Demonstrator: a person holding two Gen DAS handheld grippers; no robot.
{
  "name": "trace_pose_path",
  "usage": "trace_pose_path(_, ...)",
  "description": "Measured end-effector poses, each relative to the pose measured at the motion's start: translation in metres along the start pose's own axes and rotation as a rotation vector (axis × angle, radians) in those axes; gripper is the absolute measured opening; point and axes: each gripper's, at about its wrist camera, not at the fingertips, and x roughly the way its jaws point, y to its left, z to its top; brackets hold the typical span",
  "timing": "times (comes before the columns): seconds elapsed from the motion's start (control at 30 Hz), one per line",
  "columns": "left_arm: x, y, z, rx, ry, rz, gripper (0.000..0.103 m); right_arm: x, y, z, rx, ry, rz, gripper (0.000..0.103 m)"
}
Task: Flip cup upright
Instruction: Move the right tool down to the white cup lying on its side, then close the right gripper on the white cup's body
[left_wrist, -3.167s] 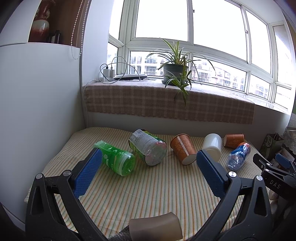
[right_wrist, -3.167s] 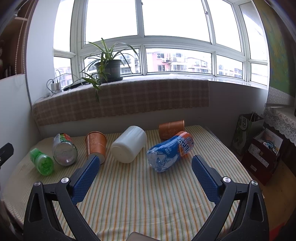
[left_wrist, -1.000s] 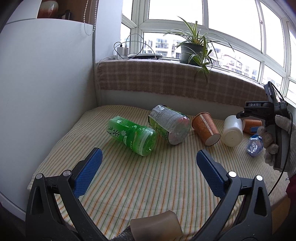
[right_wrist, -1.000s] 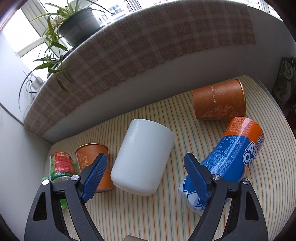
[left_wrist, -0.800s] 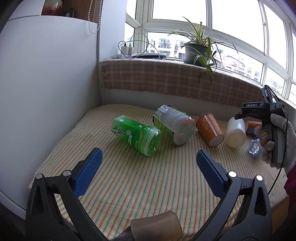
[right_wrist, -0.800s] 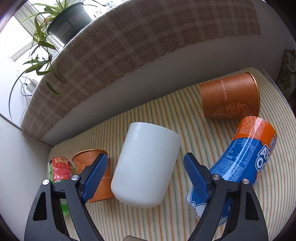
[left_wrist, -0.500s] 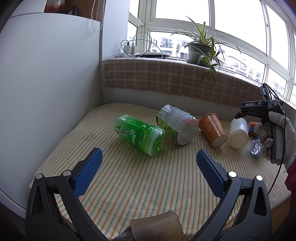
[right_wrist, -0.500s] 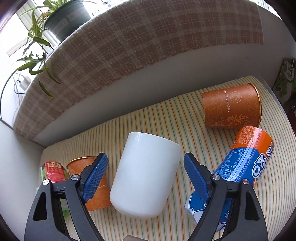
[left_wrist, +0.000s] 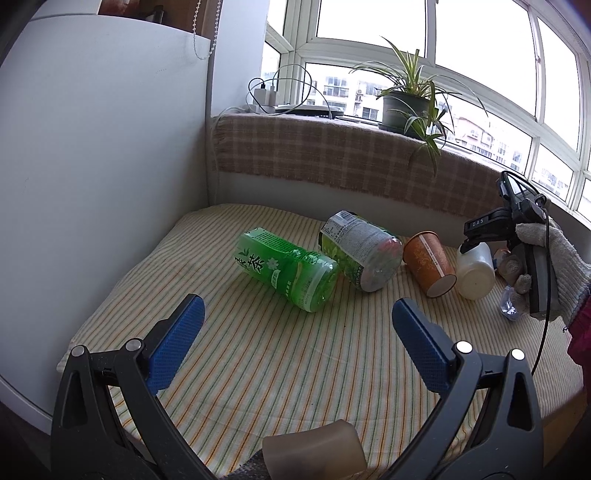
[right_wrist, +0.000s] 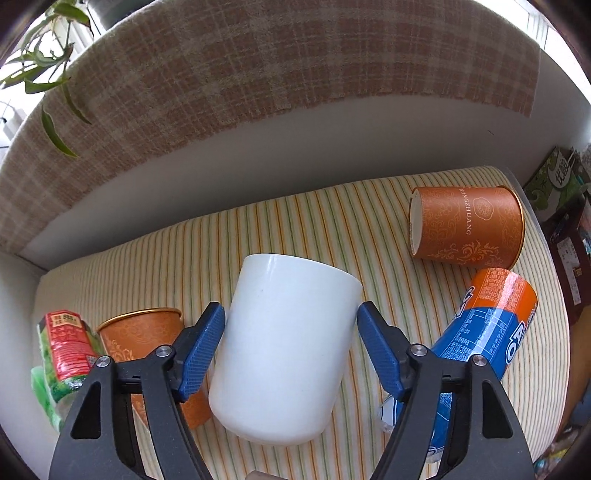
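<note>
Cup (right_wrist: 284, 347) on striped cloth (right_wrist: 295, 229), between paper cup (right_wrist: 147, 347) and bottle (right_wrist: 480, 332).

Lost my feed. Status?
Right gripper shut on white cup, cup lying sideways. Left gripper open, idle. Blue bottle close alongside.

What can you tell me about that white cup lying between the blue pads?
The white cup is plain, smooth and glossy, ceramic-looking, with no handle showing. It lies on its side on the striped cloth, one flat end toward the windowsill. The right tool straddles it, blue pads at both sides, seemingly touching. An orange paper cup lies beside it.
</note>
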Motion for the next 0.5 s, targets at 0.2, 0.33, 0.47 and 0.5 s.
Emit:
trace_pose_path(0.2,-0.002,0.007,0.000,-0.017,-0.007,0.004,0.103,0.008,0.004,0.010,0.008,0.050,0.006,0.077)
trace_pose_path(0.33,-0.005,0.009,0.000,-0.018,-0.010,0.009,0.103,0.015,0.001,0.014,0.028,0.079,0.021,0.078)
trace_pose_path(0.47,-0.004,0.013,0.002,-0.031,-0.009,0.013,0.103,0.032,-0.001,0.011,0.036,0.109,0.060,0.077)
trace_pose_path(0.5,-0.004,0.014,0.002,-0.031,-0.010,0.015,0.103,0.032,-0.001,0.011,0.035,0.104,0.062,0.077)
